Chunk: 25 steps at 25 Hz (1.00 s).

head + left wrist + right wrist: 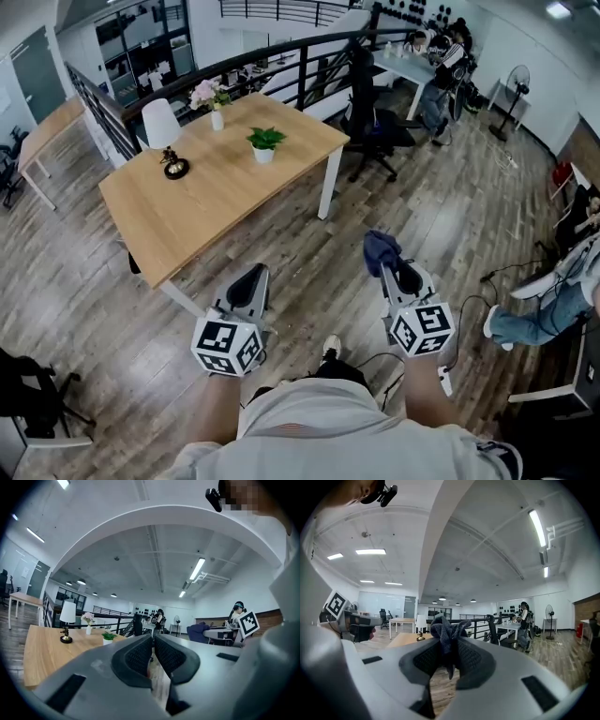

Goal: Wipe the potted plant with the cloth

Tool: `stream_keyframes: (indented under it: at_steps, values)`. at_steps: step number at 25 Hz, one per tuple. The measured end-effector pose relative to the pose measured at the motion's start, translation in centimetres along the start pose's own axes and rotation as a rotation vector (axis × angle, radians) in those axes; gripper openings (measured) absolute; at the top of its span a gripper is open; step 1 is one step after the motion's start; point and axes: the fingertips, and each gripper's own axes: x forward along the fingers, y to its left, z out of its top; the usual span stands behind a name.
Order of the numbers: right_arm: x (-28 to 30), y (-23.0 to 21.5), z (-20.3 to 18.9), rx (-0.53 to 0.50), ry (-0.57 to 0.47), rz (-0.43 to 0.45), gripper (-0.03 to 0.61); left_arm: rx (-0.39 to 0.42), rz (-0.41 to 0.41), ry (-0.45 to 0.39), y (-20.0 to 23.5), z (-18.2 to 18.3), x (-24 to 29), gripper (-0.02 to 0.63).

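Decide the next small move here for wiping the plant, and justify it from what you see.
Probably step toward the table and carry the right gripper forward. It is shut on the cloth, but the potted plant stands far ahead on the tabletop, with floor between. The left gripper is shut and empty.

Both forearms held forward; left claw closed, empty; right claw pinching the cloth
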Motion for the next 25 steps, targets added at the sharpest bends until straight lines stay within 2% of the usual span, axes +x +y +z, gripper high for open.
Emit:
stream_keyframes:
  at_steps: [6, 12, 20, 25]
  values:
    - [2.0, -1.7, -0.8, -0.015, 0.011, 0.004, 0.129, -0.014, 0.044, 0.01, 1.1, -0.5, 1.6, 0.029]
    - [6.5, -5.0, -0.3, 0.03, -0.004, 0.048, 0.13, -0.012, 0.082, 0.018, 1.8, 0.4, 5.7, 0.029]
    - [14.7, -9.9, 2.1, 0.03, -0.059, 0.165, 0.132, 0.025, 0.15, -0.009, 2.6, 3.0, 14.1, 0.029]
    - [17.9, -13.2, 0.7, 0.057, -0.058, 0.238, 0.132, 0.01, 0.19, 0.025, 2.6, 0.9, 18.4, 0.029]
